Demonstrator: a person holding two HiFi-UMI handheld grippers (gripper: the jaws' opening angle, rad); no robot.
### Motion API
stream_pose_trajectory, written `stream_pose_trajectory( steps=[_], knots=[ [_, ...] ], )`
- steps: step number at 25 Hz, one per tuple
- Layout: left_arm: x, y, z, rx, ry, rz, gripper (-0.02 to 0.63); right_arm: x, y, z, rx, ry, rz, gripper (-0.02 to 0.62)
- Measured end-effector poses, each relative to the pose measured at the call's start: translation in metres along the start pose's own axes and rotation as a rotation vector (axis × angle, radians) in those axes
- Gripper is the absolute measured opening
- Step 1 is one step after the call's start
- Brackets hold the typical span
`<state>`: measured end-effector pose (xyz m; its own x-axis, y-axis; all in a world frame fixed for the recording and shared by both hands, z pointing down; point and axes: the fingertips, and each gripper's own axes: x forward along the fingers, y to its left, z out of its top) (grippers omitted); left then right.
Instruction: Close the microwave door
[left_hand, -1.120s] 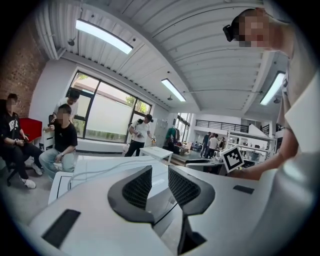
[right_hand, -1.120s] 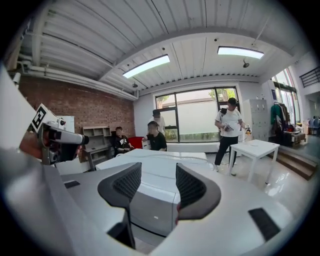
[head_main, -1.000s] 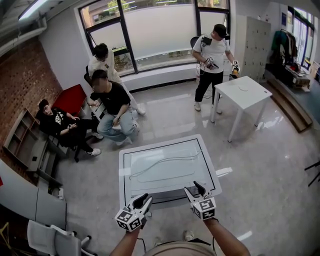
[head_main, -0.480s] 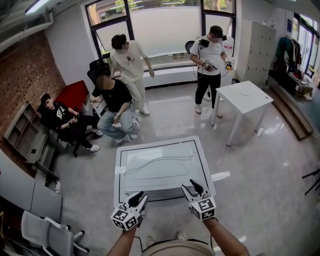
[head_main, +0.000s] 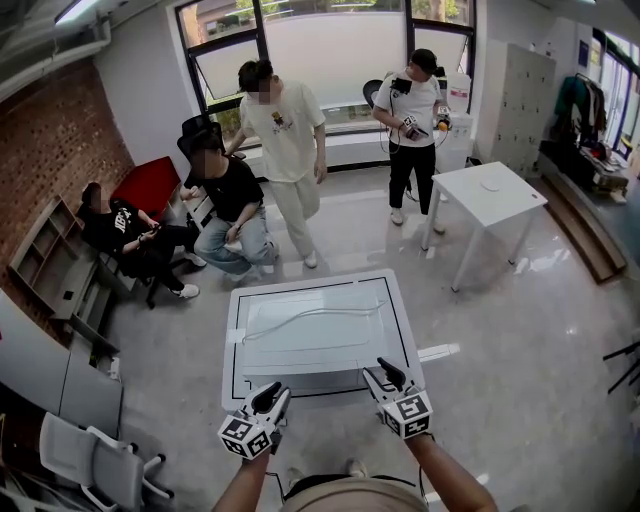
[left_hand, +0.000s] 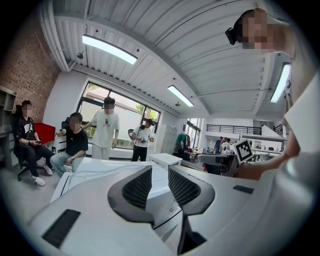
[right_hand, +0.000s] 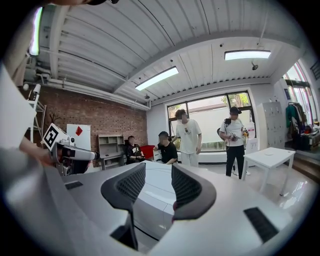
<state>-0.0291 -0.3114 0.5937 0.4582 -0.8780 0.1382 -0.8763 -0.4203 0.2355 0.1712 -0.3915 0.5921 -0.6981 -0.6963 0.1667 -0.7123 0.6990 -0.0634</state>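
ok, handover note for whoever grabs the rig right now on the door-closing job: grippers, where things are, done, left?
Left gripper: fingers apart, nothing between them, held by the near edge of the white flat-topped unit.
Right gripper: fingers apart and closing, nothing between them, by the same edge.
Things: a cable lies on the unit's top. No microwave or door can be made out in any view.
Done: cannot tell; nothing shows the door's state.
Left: find the door, check whether it is open, then push it shut.
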Motion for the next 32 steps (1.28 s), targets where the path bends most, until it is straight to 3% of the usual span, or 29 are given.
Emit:
stream_pose_trajectory(
  steps=[32],
  knots=[
    [0.004, -0.027, -0.024, -0.010, 0.049, 0.005, 0.101, -0.033, -0.014, -0.021, 0.040, 0.016, -0.025, 0.166]
  ],
)
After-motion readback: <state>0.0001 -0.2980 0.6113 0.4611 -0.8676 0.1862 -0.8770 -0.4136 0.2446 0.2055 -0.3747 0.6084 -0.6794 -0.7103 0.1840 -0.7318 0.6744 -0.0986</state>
